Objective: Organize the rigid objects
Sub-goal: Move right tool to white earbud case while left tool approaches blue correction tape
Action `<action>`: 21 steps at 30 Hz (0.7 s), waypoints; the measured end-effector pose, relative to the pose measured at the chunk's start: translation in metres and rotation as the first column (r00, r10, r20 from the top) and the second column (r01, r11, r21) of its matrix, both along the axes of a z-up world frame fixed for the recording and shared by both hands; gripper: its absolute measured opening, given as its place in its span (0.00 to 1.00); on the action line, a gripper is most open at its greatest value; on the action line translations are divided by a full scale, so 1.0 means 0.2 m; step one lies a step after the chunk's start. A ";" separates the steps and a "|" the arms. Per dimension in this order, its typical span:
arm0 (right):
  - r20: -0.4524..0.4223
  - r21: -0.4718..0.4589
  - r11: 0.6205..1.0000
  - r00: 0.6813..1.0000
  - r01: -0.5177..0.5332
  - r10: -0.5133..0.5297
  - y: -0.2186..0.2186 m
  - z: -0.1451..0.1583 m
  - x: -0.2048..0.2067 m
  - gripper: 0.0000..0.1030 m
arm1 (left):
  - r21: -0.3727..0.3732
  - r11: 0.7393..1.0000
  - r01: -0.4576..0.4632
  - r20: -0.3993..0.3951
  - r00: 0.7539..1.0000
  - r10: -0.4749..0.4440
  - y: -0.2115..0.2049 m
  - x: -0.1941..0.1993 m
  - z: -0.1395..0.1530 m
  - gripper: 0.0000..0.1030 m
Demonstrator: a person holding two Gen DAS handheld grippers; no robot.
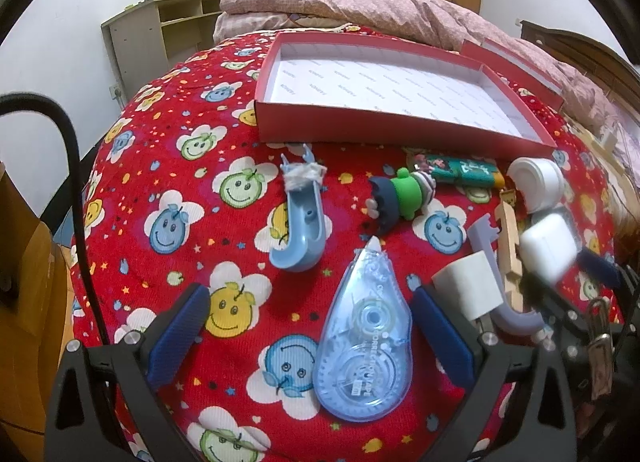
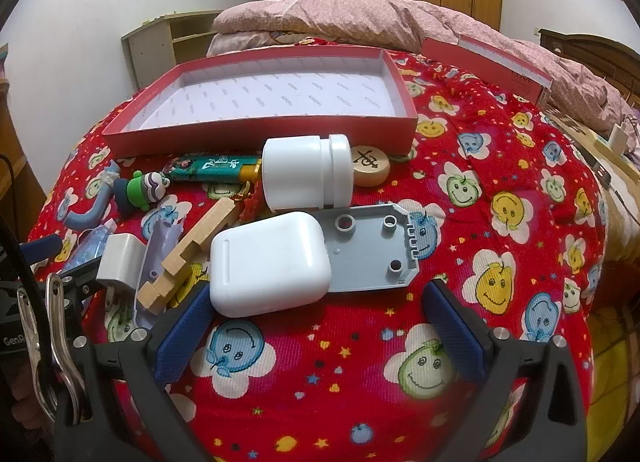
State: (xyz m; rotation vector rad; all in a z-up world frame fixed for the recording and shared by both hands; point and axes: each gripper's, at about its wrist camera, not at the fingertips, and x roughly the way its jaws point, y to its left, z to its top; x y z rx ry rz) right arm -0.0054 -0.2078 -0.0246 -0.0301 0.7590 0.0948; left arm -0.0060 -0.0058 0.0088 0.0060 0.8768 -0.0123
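The far side of the bed is buried under a pink quilt (image 2: 360, 18), and the right wrist view crowds its left edge with the other tool's clip and cable, so the things there overlap and are hard to separate. A purple hook (image 1: 500, 282) is partly covered by a white plug (image 1: 468, 290) and a wooden block (image 2: 188, 254).

The left gripper (image 1: 312, 338) has its blue fingers spread wide, holding nothing, with a clear blue correction tape (image 1: 364, 346) lying flat between them on the red smiley-face bedspread (image 2: 500, 222), tip toward the box. Its side reads "CORRECTION TAPE"; the smaller print is too fine to read.

The right gripper (image 2: 320, 338) is also spread apart and empty, a white earbud case (image 2: 268, 262) just beyond its fingers, resting partly on a gray plastic plate (image 2: 368, 250). Behind them a white jar (image 2: 304, 172) lies on its side, touching a wooden chess piece (image 2: 370, 166) carved with a character. A green lighter (image 2: 212, 168) with printed writing, a green toy figure (image 1: 400, 196) and a blue hook (image 1: 298, 218) lie near the red box (image 1: 400, 118), whose white lining carries a repeated, unreadable word.
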 end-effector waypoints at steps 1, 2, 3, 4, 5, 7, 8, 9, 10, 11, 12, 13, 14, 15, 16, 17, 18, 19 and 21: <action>-0.001 -0.001 1.000 1.000 -0.001 0.001 0.00 0.00 0.00 1.00 | 0.000 1.000 0.003 0.000 1.000 -0.003 0.00 0.00 0.00 0.99; -0.005 0.000 1.000 1.000 -0.002 0.002 0.00 0.00 0.00 1.00 | 0.003 1.000 0.007 0.000 1.000 -0.007 0.00 0.00 0.00 0.99; -0.009 0.004 1.000 1.000 -0.004 0.004 0.00 0.01 0.00 1.00 | 0.010 1.000 0.014 0.002 1.000 -0.014 0.00 0.00 0.01 0.99; -0.013 0.012 1.000 1.000 -0.008 0.008 -0.01 0.01 0.01 1.00 | 0.018 1.000 0.018 0.005 1.000 -0.018 0.00 0.00 0.02 0.99; -0.017 0.021 1.000 1.000 -0.015 0.015 -0.01 0.02 0.01 0.98 | 0.026 0.999 0.022 0.009 1.000 -0.022 0.00 0.00 0.03 0.99; -0.026 0.026 0.999 0.999 -0.033 0.033 -0.01 0.04 0.02 0.95 | 0.028 0.999 0.032 0.016 0.999 -0.033 0.01 0.01 0.06 0.99; -0.031 0.022 0.999 0.999 -0.040 0.040 -0.01 0.05 0.03 0.95 | 0.023 0.999 0.036 0.017 0.999 -0.036 0.01 0.00 0.07 0.99; -0.034 0.018 0.999 0.998 -0.047 0.048 -0.01 0.06 0.03 0.95 | 0.018 0.999 0.040 0.020 0.999 -0.040 0.02 0.00 0.08 0.99; -0.036 0.018 0.998 0.998 -0.057 0.057 -0.01 0.07 0.02 0.95 | 0.019 0.999 0.045 0.021 0.999 -0.045 0.02 0.00 0.10 0.99; -0.038 0.022 0.998 0.997 -0.066 0.067 -0.01 0.08 0.02 0.95 | 0.022 0.998 0.051 0.019 0.998 -0.051 0.02 0.00 0.11 0.98; -0.043 0.024 0.997 0.996 -0.074 0.075 -0.01 0.10 0.03 0.95 | 0.020 0.998 0.067 0.013 0.998 -0.067 0.02 0.01 0.13 0.98; -0.047 0.025 0.996 0.995 -0.089 0.090 -0.01 0.11 0.03 0.95 | 0.011 0.997 0.079 0.011 0.997 -0.079 0.03 0.01 0.15 0.97; -0.053 0.022 0.994 0.992 -0.110 0.111 -0.01 0.13 0.04 0.95 | 0.000 0.996 0.086 0.010 0.996 -0.086 0.04 0.01 0.17 0.96; -0.059 0.017 0.991 0.990 -0.130 0.131 -0.01 0.14 0.04 0.95 | -0.011 0.996 0.093 0.010 0.996 -0.093 0.04 0.02 0.19 0.96; -0.063 0.006 0.988 0.986 -0.156 0.156 0.00 0.16 0.05 0.95 | -0.012 0.995 0.095 0.011 0.995 -0.095 0.05 0.02 0.21 0.96; -0.066 -0.016 0.985 0.983 -0.175 0.173 0.00 0.18 0.06 0.95 | -0.010 0.995 0.095 0.014 0.995 -0.094 0.05 0.03 0.22 0.96; -0.071 -0.036 0.981 0.980 -0.189 0.186 0.00 0.20 0.08 0.95 | -0.004 0.996 0.093 0.019 0.995 -0.093 0.05 0.03 0.23 0.96; -0.082 -0.046 0.979 0.977 -0.200 0.195 0.00 0.22 0.09 0.95 | 0.001 0.996 0.091 0.021 0.996 -0.091 0.06 0.02 0.23 0.95; -0.116 -0.023 0.973 0.967 -0.229 0.225 0.00 0.25 0.11 0.95 | -0.006 0.995 0.100 0.013 0.995 -0.100 0.06 0.01 0.23 0.93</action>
